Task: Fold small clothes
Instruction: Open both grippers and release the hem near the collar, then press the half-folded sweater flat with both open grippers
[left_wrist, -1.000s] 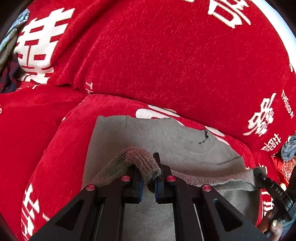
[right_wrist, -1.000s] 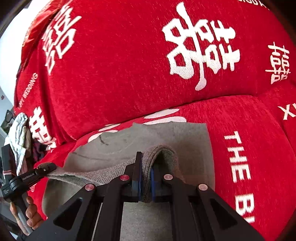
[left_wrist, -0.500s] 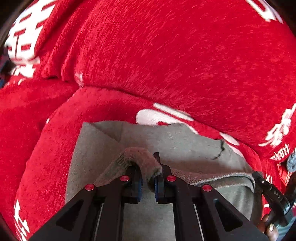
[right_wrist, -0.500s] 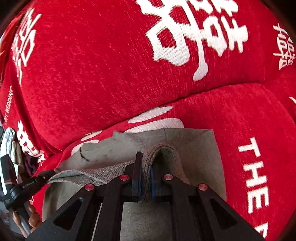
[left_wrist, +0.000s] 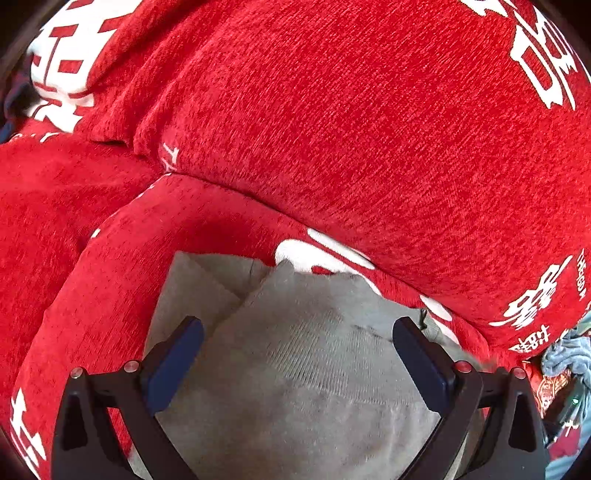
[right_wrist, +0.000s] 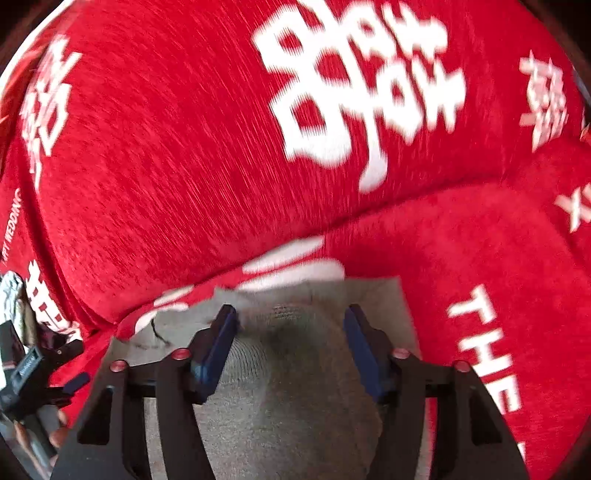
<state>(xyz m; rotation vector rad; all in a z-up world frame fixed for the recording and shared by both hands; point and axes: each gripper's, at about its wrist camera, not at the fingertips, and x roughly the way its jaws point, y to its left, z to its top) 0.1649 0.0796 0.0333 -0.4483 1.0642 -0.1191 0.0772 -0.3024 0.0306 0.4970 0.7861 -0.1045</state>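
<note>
1. A red sofa cover (left_wrist: 369, 129) with white characters filled both views; the seat cushion (left_wrist: 110, 288) carried the work and the backrest rose behind it.

2. The grey garment (left_wrist: 295, 369) lay on the seat cushion, folded over itself, with its long axis running from one gripper toward the other, across both views. A lower layer showed at the far left corner in the left wrist view. Its ribbed upper layer lay directly under and between the jaws of both grippers, so neither hand was clearly nearer. The coming move probably turned on this: the cloth was below the fingers, not in front of them.

3. The left gripper (left_wrist: 297, 363) had just been opening, and its jaws stood very wide. The cloth was between the fingers, but the pads did not press on it; it was released.

4. The right gripper (right_wrist: 290, 347) had also just been opening, less wide. The folded edge (right_wrist: 284, 314) sat between its jaws without any pinch, so it held nothing.

5. At the left edge of the right wrist view, the person's hand (right_wrist: 55, 435) gripped the other tool's handle.
</note>
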